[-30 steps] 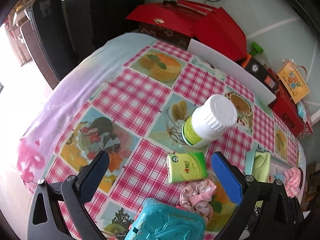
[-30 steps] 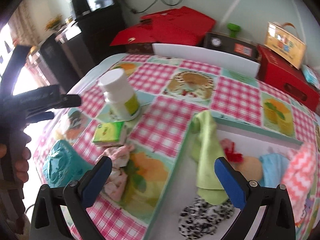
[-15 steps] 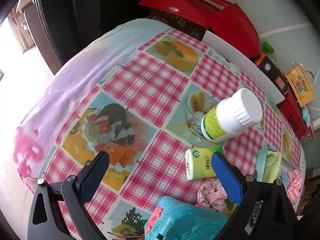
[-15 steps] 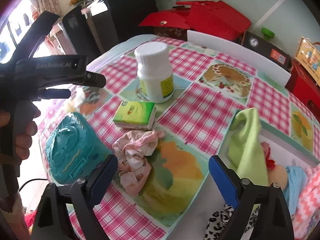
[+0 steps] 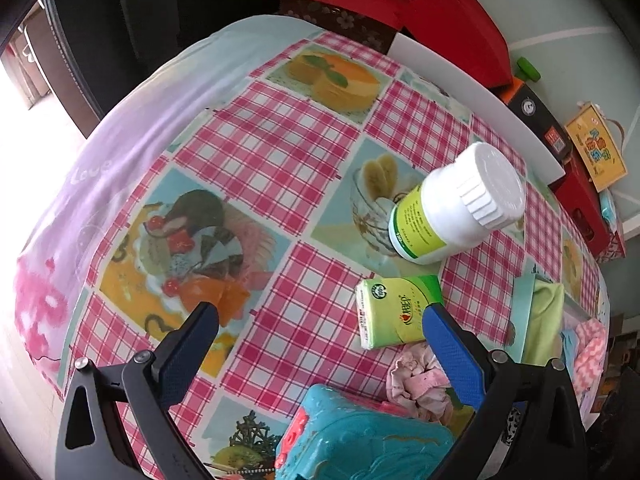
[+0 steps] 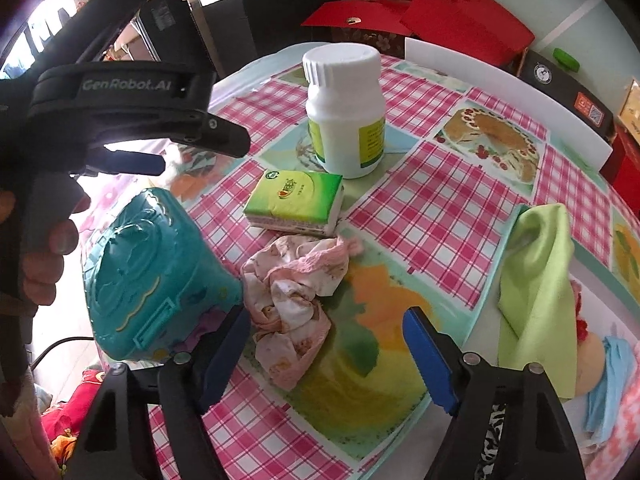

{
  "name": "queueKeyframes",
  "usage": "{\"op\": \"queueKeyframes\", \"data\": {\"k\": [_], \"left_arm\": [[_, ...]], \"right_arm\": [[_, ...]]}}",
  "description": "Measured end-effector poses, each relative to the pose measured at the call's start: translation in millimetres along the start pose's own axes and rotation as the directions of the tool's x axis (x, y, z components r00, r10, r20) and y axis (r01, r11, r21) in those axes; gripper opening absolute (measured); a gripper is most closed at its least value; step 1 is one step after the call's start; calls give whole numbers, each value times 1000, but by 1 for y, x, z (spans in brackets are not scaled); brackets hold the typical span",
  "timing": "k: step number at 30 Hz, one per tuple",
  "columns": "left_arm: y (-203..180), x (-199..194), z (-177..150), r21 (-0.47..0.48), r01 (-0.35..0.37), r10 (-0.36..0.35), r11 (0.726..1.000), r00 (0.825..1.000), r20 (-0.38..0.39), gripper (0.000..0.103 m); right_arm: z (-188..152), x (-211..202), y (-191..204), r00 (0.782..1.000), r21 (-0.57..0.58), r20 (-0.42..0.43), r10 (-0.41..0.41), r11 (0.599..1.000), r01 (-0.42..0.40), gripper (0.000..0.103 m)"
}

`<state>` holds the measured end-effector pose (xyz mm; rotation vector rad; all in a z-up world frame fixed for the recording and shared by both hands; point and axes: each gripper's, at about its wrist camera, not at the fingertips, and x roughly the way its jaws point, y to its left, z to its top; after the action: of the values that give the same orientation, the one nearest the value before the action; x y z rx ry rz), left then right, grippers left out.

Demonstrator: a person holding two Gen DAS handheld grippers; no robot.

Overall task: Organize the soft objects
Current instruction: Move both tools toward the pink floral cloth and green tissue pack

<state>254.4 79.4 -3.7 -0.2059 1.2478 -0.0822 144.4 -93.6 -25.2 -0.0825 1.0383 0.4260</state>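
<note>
A crumpled pink floral cloth (image 6: 296,288) lies on the checked tablecloth, just ahead of my right gripper (image 6: 326,344), which is open and empty above it. The cloth also shows in the left wrist view (image 5: 416,380). A green tissue pack (image 6: 296,202) lies behind it, also seen from the left (image 5: 396,310). A tray (image 6: 508,240) at the right holds a green cloth (image 6: 536,272) and other soft items. My left gripper (image 5: 320,344) is open and empty, hovering over the table; from the right wrist view it (image 6: 132,108) is at the left.
A white bottle with a green label (image 6: 346,120) stands behind the tissue pack. A teal plastic box (image 6: 152,276) sits at the table's near left. Red boxes (image 5: 440,12) and a white board (image 5: 472,100) stand along the far edge.
My right gripper has moved left and closer, from over the tray to over the pink cloth. My left gripper has drifted slightly, its view shifting toward the table's left side.
</note>
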Motion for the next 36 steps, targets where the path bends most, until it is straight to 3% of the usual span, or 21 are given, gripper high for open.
{"op": "queueKeyframes", "data": {"k": [9,14,19,36], "left_arm": [[-21,7,1,51,0,2,999,999,-38,101],[-34,13,1,75,-13,17,997,998,-55,101],[-47,16,1,79,-29,33,996,998,-53,101],[-58,25,3,54,-45,47,998,998,-32,101]], "right_arm": [[-3,7,-1,999,5,-37,37,999,-37,60],[-4,10,-1,998,9,-47,34,999,-34,60],[-4,10,-7,999,33,-49,7,999,-5,50],[-8,8,3,997,-5,-65,37,999,-37,49]]}}
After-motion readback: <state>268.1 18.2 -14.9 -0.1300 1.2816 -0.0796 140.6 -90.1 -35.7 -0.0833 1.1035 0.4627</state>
